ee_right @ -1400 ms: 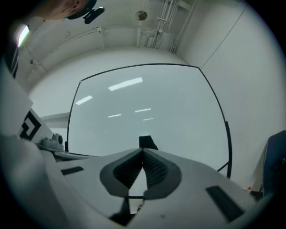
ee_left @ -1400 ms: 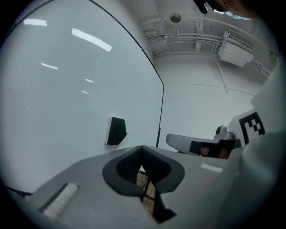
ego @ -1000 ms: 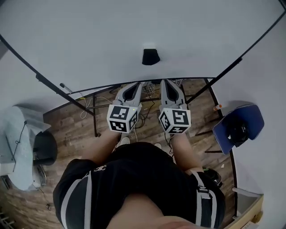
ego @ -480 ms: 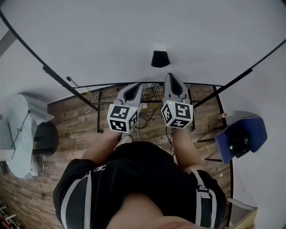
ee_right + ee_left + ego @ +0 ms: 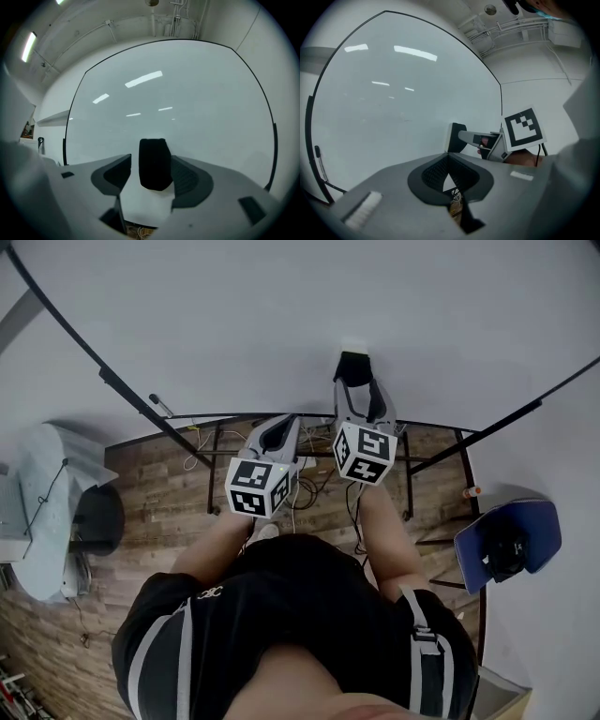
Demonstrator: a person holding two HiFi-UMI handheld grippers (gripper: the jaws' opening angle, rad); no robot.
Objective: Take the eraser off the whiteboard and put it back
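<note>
A: Since the right gripper [image 5: 357,382] has just been spreading its jaws, where does the eraser [image 5: 152,164] sit?
B: Between them, on the whiteboard [image 5: 234,315], at the far side. There is a gap at the left pad [image 5: 117,171]; the right pad [image 5: 187,176] looks close, and I cannot tell if it touches. No pinch yet, I judge.
A: And the left gripper [image 5: 279,423]?
B: Jaws pressed together, nothing in them, nearer and to the left.
A: What could go wrong?
B: If the jaws close off centre, one pad may shove the eraser sideways along the board or twist it. A shallow bite might let it slip as it is pulled off and drop to the floor [image 5: 169,493]. Pushing too far in could knock the tips on the board
</note>
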